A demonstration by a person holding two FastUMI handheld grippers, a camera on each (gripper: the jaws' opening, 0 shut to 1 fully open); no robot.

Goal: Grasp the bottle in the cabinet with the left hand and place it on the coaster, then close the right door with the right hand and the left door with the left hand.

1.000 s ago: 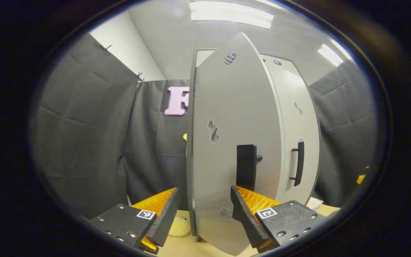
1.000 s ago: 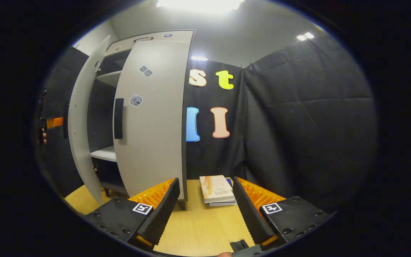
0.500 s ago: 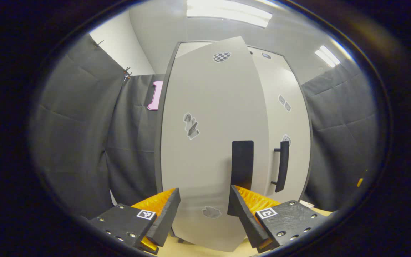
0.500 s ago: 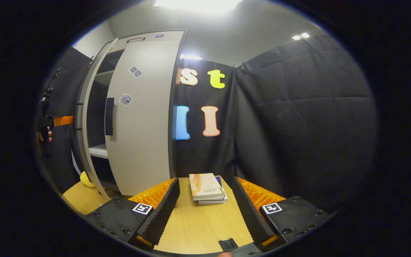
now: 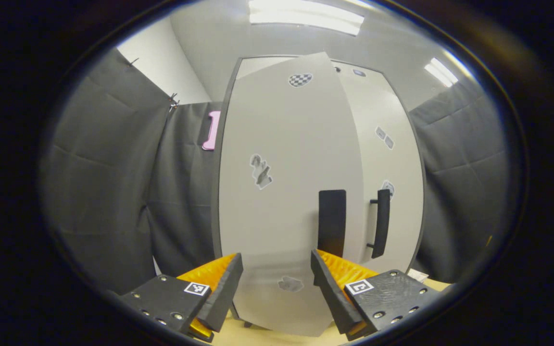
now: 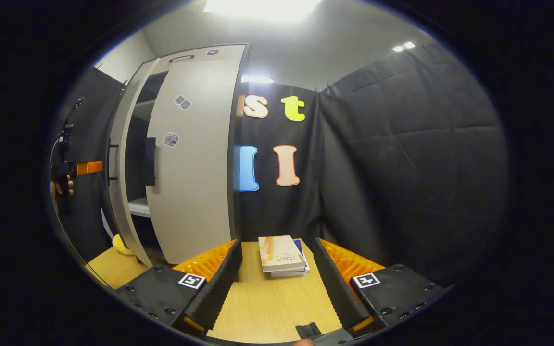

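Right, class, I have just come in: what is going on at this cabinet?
A person is shutting a grey cabinet with a tool in each hand. The left tool, open, faces the left door, which is swung nearly shut with a gap left. The right door looks closed. The right tool, open and holding nothing, hangs over the wooden table near a stack of books.

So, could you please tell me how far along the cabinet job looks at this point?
The right door looks shut. In hand is the left door: the open left gripper faces it close up, and the right gripper view shows a dark gap beside that door's edge, so it isn't fully closed. Left: pushing it flush. The open right gripper hangs over the table.
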